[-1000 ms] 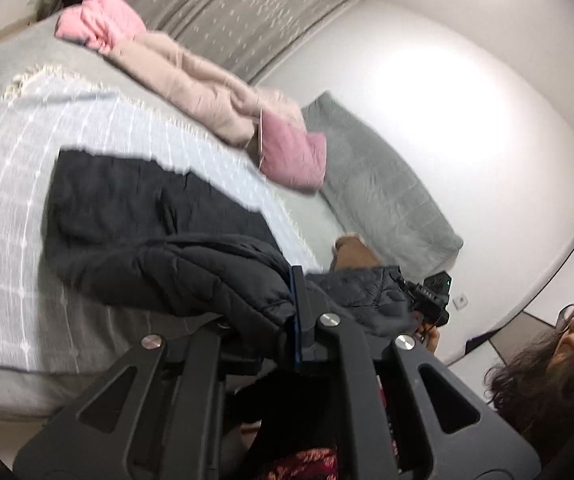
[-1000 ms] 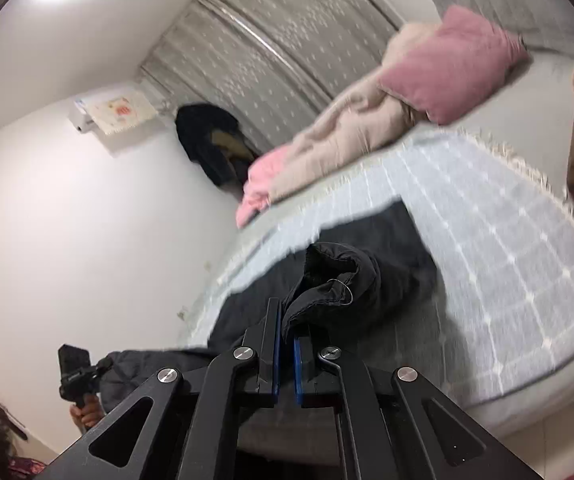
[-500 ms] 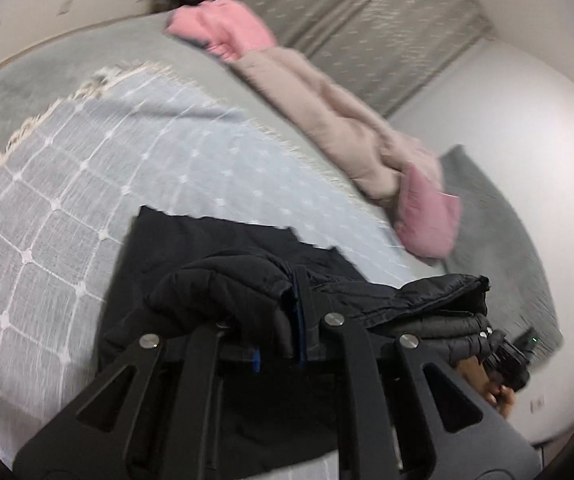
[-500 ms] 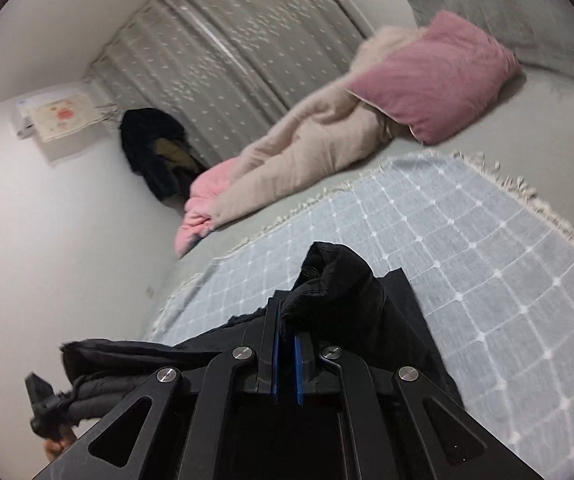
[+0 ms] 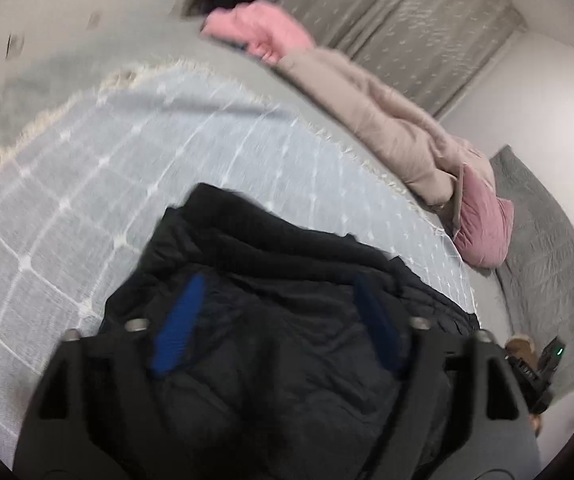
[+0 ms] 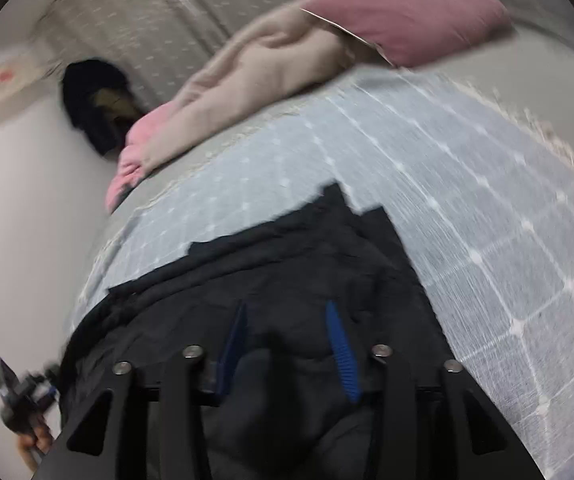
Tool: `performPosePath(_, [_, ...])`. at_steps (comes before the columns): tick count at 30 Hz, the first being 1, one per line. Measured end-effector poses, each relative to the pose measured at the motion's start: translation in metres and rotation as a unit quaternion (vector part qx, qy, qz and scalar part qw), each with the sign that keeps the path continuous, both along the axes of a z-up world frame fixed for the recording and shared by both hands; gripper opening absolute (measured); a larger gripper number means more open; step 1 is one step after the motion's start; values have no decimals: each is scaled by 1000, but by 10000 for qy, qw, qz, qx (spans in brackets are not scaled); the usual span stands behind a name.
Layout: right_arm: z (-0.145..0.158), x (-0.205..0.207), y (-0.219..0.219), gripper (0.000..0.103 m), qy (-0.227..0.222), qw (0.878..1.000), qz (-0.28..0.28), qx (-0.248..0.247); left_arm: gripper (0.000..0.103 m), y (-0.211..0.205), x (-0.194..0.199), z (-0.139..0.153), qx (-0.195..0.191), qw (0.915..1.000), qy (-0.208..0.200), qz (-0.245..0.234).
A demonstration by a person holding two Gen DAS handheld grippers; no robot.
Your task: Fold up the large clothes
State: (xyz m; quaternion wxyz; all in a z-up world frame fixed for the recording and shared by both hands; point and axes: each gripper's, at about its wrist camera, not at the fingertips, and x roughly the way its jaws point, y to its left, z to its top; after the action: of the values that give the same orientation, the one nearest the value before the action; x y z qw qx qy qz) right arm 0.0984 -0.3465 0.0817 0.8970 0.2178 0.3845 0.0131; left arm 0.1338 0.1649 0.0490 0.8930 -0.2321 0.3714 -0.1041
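Both grippers have come down over the bed since a second ago, and the black padded jacket (image 5: 287, 320) that hung pinched in each of them now lies in a folded heap on the blanket. The left gripper (image 5: 279, 320) has just been opening: its blue-padded fingers (image 5: 179, 328) stand wide apart, with the jacket's quilted cloth lying loose beneath and between them, no pad pressing on it. The right gripper (image 6: 287, 344) has just been opening too; its fingers (image 6: 341, 356) are parted about halfway, a bulge of the jacket (image 6: 287, 280) rising in the gap, but the pads do not clamp it.

In the left wrist view the jacket fills the lower middle, its folded edge toward 12 o'clock. At 4 o'clock the other gripper shows small, with a hand (image 5: 521, 350) on it. The jacket rests on a pale blue checked blanket (image 5: 87, 184) with a fringed edge, spread over the grey bed (image 5: 27, 88). Farther, toward 1 o'clock, a beige duvet (image 5: 371, 112) lies bunched along the bed, a pink garment (image 5: 263, 32) at its far end and a dusky pink pillow (image 5: 485, 228) at 3 o'clock, beside a grey pillow (image 5: 547, 264). Grey patterned curtains (image 5: 399, 12) hang behind. Both views are blurred.
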Motion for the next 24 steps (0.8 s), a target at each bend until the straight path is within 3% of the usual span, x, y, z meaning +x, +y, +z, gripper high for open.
performPosePath(2, [7, -6, 41, 58, -69, 9971, 618, -435, 82, -33, -15, 12, 384, 9963, -347, -692])
performPosePath(4, [5, -10, 86, 58, -46, 9872, 1411, -737, 82, -67, -22, 10, 519, 9860, -430, -1527])
performPosePath(6, [-8, -13, 138, 58, 106, 9645, 2455, -965, 82, -96, -24, -1, 496, 9701, -284, -2359])
performPosePath(7, [-14, -13, 152, 58, 159, 9564, 2705, -1088, 82, -114, -25, -13, 581, 9598, -101, -2744])
performPosePath(8, [-22, -13, 168, 58, 217, 9463, 2938, -1327, 82, -123, -24, -22, 718, 9566, -16, -2826])
performPosePath(9, [-30, -11, 179, 58, 232, 9399, 2998, -1618, 82, -131, -20, -34, 977, 9563, 11, -2755])
performPosePath(11, [-38, 0, 179, 58, 174, 9374, 3017, -1728, 82, -134, -1, -50, 1647, 9546, -124, -2481])
performPosePath(13, [-44, 20, 157, 58, 43, 9491, 2778, -1484, 82, -116, 20, -55, 2106, 9610, -193, -1780])
performPosePath(16, [-53, 50, 92, 56, 130, 9817, 1655, -934, 82, -63, 45, -49, 1902, 9784, 71, -808])
performPosePath(18, [-53, 52, 47, 56, 197, 9932, 953, -632, 82, -31, 50, -44, 2117, 9770, 156, -178])
performPosePath(20, [-48, 46, 16, 57, 232, 9956, 370, -835, 82, 3, 54, -44, 2169, 9750, 366, 325])
performPosePath(22, [-40, 33, -13, 58, 180, 9964, -66, -822, 82, 30, 56, -50, 1797, 9791, 797, 516])
performPosePath(24, [-36, 23, -34, 59, 296, 9961, -372, -749, 82, 50, 56, -59, 1039, 9875, 1111, 420])
